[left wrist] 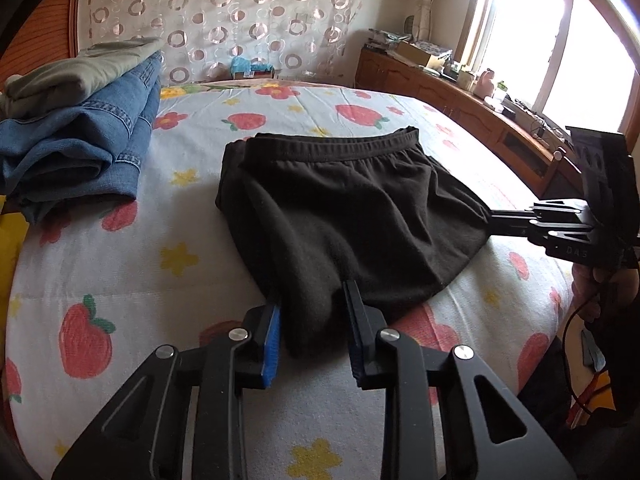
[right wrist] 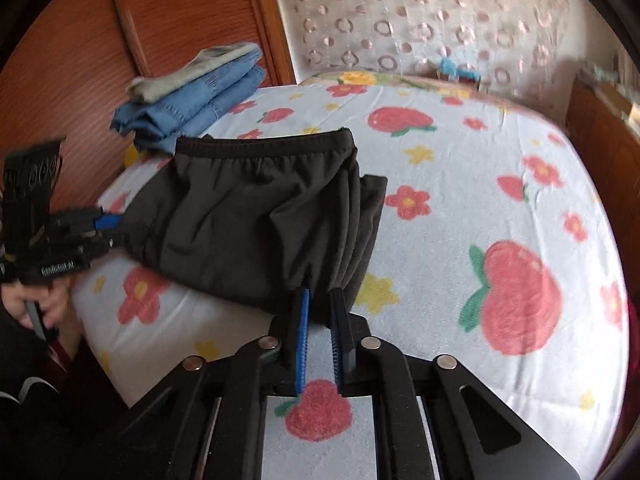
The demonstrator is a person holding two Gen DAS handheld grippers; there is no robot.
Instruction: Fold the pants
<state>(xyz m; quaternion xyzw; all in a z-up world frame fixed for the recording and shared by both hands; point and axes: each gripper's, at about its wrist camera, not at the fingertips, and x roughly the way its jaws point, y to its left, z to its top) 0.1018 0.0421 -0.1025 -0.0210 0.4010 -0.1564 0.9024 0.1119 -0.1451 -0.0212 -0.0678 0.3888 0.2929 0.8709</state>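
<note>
Black pants (left wrist: 352,216) lie folded mid-bed, waistband at 12 o'clock. Left tool (left wrist: 314,320) pinches the near fabric edge at 6 o'clock, thick bunch between the pads. Right tool (right wrist: 320,316) pinches the other near corner, pads close together on cloth. Folded jeans (left wrist: 80,140) under a grey garment (left wrist: 80,68) at 10 o'clock on the strawberry-print sheet (left wrist: 120,280).
</note>
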